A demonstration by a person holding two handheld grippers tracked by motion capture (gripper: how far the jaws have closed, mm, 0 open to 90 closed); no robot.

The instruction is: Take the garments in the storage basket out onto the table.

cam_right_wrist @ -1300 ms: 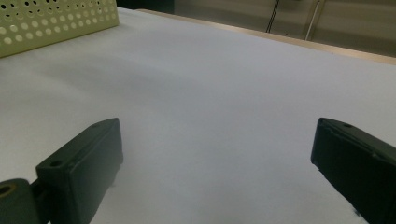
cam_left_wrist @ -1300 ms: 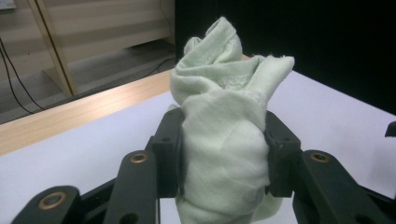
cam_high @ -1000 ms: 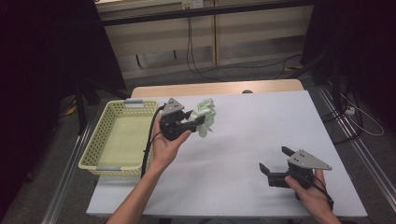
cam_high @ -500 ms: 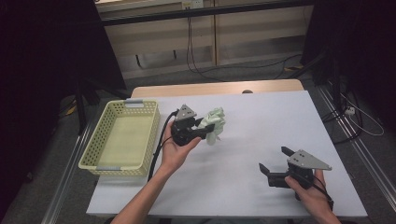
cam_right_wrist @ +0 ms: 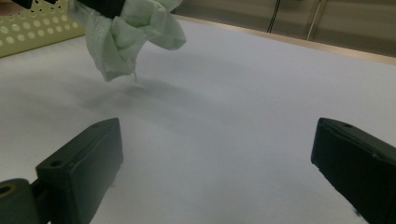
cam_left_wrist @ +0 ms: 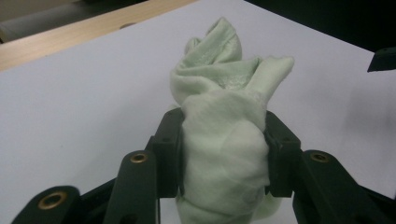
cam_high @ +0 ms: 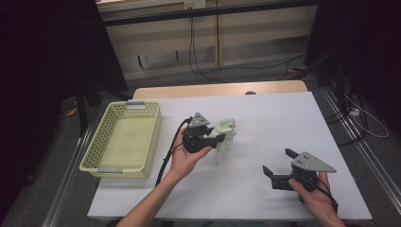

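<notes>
Left gripper: jaws clamped on the pale green cloth, bunched between them, hanging just above the table.
Right gripper: jaws apart, empty, well apart from the cloth.

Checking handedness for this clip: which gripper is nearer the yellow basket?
Left. The left gripper, clamped on the pale green cloth, is just right of the basket. The right gripper, jaws open, sits far across the table, near its front right.

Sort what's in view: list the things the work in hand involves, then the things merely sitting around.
In the job:
left tongs, shut on the pale green cloth
yellow basket, likely

Just about:
right tongs, open, resting
white table
cables on the floor
</notes>
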